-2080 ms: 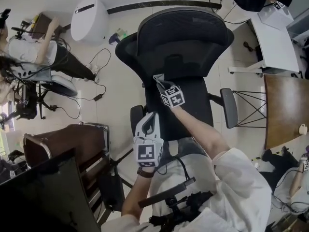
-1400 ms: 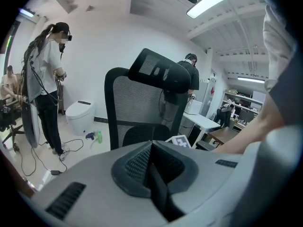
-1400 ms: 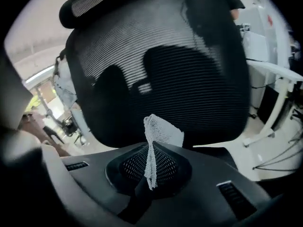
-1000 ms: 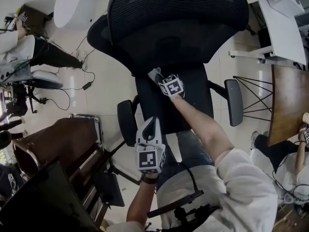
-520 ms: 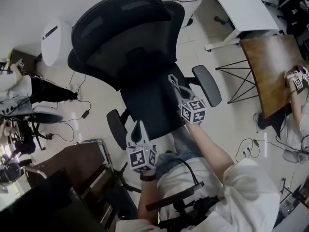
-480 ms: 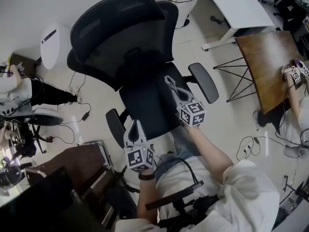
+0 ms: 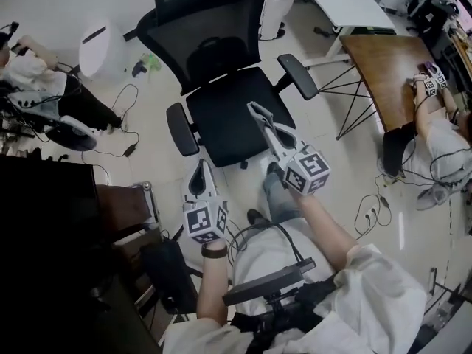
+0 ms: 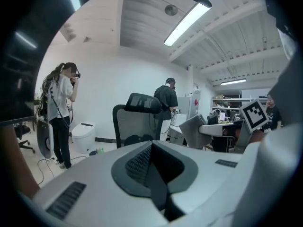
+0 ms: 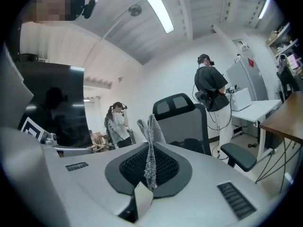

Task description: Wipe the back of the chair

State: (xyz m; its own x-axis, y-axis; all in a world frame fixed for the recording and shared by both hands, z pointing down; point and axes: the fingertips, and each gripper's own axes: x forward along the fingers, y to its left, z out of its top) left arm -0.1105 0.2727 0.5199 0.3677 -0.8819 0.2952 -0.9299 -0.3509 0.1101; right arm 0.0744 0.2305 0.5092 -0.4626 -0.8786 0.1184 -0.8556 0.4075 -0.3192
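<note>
The black mesh office chair (image 7: 221, 87) stands in front of me on the light floor, its backrest (image 7: 203, 28) at the far side. My right gripper (image 7: 254, 110) hangs over the seat's front right part, shut on a grey cloth (image 9: 150, 148) that sticks up in a thin strip between its jaws. The left gripper view shows that cloth (image 8: 194, 129) beside the chair (image 8: 137, 122). My left gripper (image 7: 198, 172) is lower left of the seat, over the floor, shut with nothing in it. In the right gripper view the chair (image 9: 182, 122) faces me, upright.
A white round appliance (image 7: 103, 46) stands left of the chair, with cables on the floor. A brown desk (image 7: 387, 65) and a white table (image 7: 346, 2) are at the right. People are at the left (image 7: 37, 87) and right (image 7: 435, 131). Dark furniture (image 7: 44, 220) is near left.
The view has pulled back and the chair now lies farther off. Both grippers have come away from the backrest toward the seat's front; the right one still holds the cloth.
</note>
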